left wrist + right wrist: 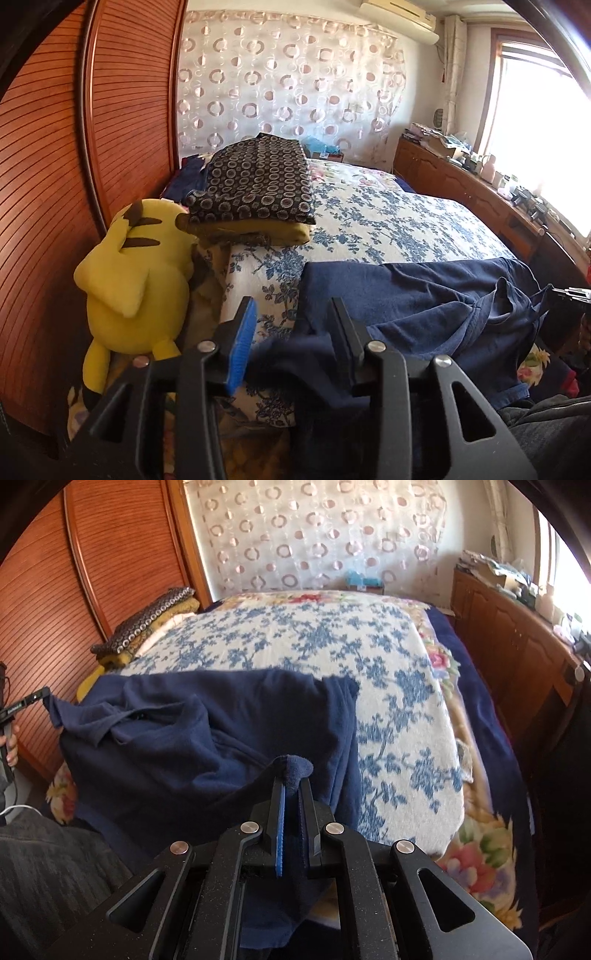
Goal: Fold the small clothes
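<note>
Partly bunched, blurred navy shirt (207, 731)

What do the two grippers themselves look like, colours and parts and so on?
Both are matte black, angular linkage frames with triangular cutouts and round silver pivot pins. The left gripper and the right gripper each have two flat black fingers; a ribbed blue pad lines a finger's inner face. No sleeves or markings show on them.
</note>
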`<state>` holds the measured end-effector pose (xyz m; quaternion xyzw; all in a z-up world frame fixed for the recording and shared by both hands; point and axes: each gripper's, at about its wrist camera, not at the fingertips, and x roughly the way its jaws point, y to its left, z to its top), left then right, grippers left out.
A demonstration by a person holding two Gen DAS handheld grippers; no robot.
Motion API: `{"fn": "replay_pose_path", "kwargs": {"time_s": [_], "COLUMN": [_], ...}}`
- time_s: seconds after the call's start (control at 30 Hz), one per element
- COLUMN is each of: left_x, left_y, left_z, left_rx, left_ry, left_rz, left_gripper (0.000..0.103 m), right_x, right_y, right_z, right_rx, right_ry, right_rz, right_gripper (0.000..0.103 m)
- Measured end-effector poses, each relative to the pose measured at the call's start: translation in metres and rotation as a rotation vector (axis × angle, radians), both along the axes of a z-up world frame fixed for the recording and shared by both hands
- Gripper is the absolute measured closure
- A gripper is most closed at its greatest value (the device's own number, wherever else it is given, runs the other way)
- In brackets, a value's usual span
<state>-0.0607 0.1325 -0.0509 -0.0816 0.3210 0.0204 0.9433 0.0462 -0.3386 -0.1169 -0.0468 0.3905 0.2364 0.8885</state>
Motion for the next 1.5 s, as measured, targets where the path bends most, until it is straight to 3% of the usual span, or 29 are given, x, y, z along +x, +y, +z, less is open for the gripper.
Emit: {"fn": "replay_pose_path", "kwargs": {"time_s": [0.1, 0.33, 0.63, 0.77, 0.87, 1.03, 1.33, 1.5], "left_x": [0.004, 0.024, 0.056, 0.08, 0.097, 0.116, 0.124, 0.122], "left_y": [-0.001, -0.002, -0.014, -0.014, -0.015, -0.01, -0.006, -0.006], "left_z": [0.002, -0.003, -0.001, -0.007, -0.02, -0.043, -0.071, -0.073], "left_rx": [-0.01, -0.02, 0.018, 0.02, 0.024, -0.007, -0.03, -0.042], "left_ry": [-0.005, 0.019, 0.023, 0.052, 0.097, 0.177, 0.24, 0.233], "left_rz": [-0.008, 0.006, -0.026, -0.036, -0.045, -0.027, -0.021, -0.034], "left_gripper": [0.047, 0.047, 0.047, 0.047, 0.047, 0.047, 0.047, 0.048], "right_x": [0.0, 0.009, 0.042, 0.062, 0.079, 0.097, 0.118, 0.121], "right_y": [0.003, 0.007, 0.011, 0.014, 0.014, 0.018, 0.016, 0.013], "right_z": [0.009, 0.019, 0.008, -0.001, -0.006, -0.014, -0.036, -0.04], "right_rx": [-0.021, -0.06, -0.037, -0.005, 0.02, -0.03, -0.06, -0.038], "right_ry": [-0.029, -0.091, -0.121, -0.118, -0.098, -0.081, 0.008, 0.028], "right_rz": [0.002, -0.035, -0.052, -0.067, -0.083, -0.094, -0.077, -0.075], "right_gripper": [0.095, 0.07, 0.057, 0.047, 0.044, 0.041, 0.039, 0.038]}}
